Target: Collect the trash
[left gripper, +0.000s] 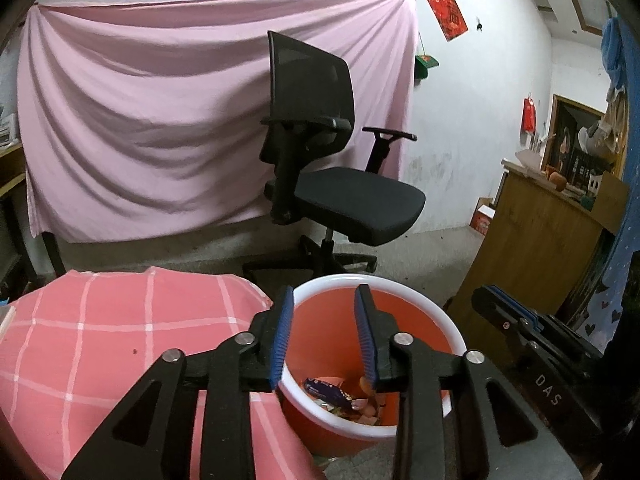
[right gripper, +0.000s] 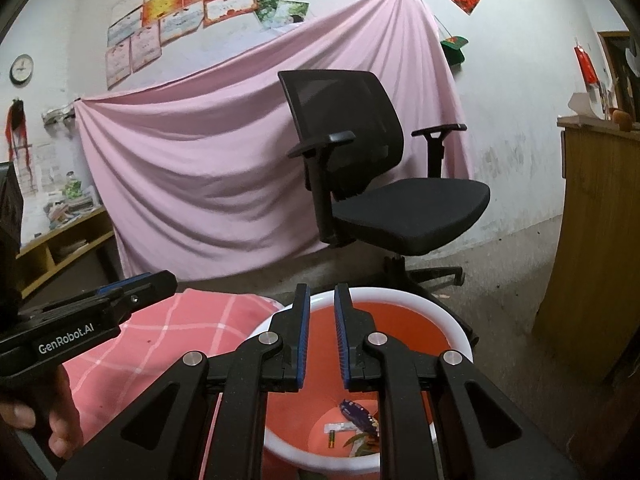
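Landmark: orange plastic bin with white rim [left gripper: 408,300], standing on the grey concrete floor [left gripper: 432,252].

Behind the bin, across the back wall: large pink cloth sheet [left gripper: 160,120], pinned at its top corners, hanging in folds.

Behind the bin, between it and the sheet: black mesh-backed office chair [left gripper: 320,136] with armrests, seat turned toward the right.

Left of the bin, touching or just beside its rim: red-pink checked fabric cushion [left gripper: 100,344] with white grid lines.

Right of the bin: brown wooden cabinet [left gripper: 540,240], small items on top, too small to identify.

Above the bin opening: left claw [left gripper: 325,336], blue-ribbed pads set moderately apart, nothing between them. No earlier view to compare.

Also above the bin, on its right side: right claw [right gripper: 322,336], pads narrow with a slim gap, nothing gripped. A hand [right gripper: 44,412] grips the left unit's handle, seen in the right wrist view.

Inside the bin, on its bottom: trash [left gripper: 344,398], a purple wrapper, pale scraps, a small battery-like cylinder and a green-brown bit.
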A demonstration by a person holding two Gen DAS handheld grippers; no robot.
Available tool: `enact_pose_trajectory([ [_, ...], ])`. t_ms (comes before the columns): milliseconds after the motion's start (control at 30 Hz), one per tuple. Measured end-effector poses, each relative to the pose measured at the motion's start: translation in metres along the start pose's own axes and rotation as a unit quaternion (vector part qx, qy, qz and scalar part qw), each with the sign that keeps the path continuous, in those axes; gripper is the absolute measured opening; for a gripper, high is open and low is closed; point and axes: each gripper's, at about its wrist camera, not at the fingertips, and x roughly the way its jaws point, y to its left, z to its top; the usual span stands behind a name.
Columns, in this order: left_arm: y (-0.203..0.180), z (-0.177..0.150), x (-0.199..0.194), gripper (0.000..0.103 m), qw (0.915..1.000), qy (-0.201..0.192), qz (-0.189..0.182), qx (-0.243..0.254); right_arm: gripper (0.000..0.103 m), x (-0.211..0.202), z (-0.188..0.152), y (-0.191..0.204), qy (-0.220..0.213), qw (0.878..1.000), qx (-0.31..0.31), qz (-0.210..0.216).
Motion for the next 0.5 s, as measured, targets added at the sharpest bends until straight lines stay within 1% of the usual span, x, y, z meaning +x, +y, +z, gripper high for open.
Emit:
enact_pose_trajectory([
  [33,0.003,0.000,-0.005,0.029,1.0000,-0.004,-0.001,-0.002,0.015,-0.003,0.001,0.003,-0.002,1.000,0.000,0.000],
  [67,0.004,0.001,-0.009,0.030,1.0000,-0.007,-0.001,-0.002,0.026,-0.006,0.002,0.006,-0.006,1.000,0.000,0.000],
  [100,0.006,0.002,-0.013,0.030,0.9999,-0.010,-0.001,-0.003,0.033,-0.008,0.003,0.007,-0.009,1.000,0.001,0.000],
  [167,0.010,0.003,-0.021,0.030,0.9999,-0.014,0.000,-0.003,0.033,-0.015,0.006,0.014,-0.015,1.000,-0.002,-0.001],
  [233,0.014,0.003,-0.030,0.032,0.9998,-0.020,0.003,-0.004,0.033,-0.020,0.009,0.020,-0.017,1.000,-0.006,-0.002],
  [300,0.018,0.003,-0.038,0.041,0.9996,-0.026,0.004,-0.008,0.034,-0.026,0.011,0.025,-0.021,1.000,-0.008,-0.003],
  [333,0.021,0.003,-0.043,0.043,0.9995,-0.030,0.005,-0.012,0.035,-0.028,0.013,0.027,-0.023,1.000,-0.010,-0.005],
  [400,0.024,0.004,-0.051,0.044,0.9992,-0.035,0.007,-0.016,0.043,-0.034,0.014,0.032,-0.028,1.000,-0.012,-0.007],
  [467,0.029,0.003,-0.059,0.046,0.9990,-0.039,0.013,-0.019,0.047,-0.040,0.015,0.036,-0.033,0.999,-0.013,-0.008],
  [500,0.032,0.003,-0.063,0.051,0.9988,-0.041,0.017,-0.021,0.050,-0.042,0.015,0.039,-0.034,0.999,-0.014,-0.008],
])
